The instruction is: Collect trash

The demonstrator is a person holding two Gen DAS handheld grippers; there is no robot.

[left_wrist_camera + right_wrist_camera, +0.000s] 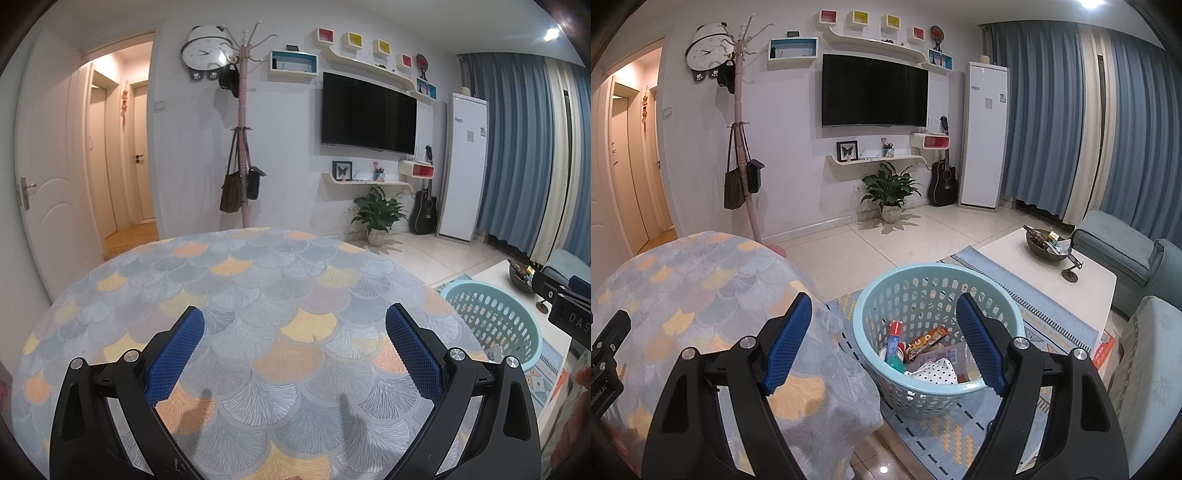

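Both the left gripper (294, 345) and right gripper (884, 341) had jaws wide and empty. The trash (929, 354) lay in the basket (871, 295) off the desk's (258, 280) right edge. Collecting seemed finished; next, probably, check for leftovers.

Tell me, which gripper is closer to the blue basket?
Right. The right gripper hovers open just above the basket, beside the table. The left gripper is open over the table, with the basket off to its right.
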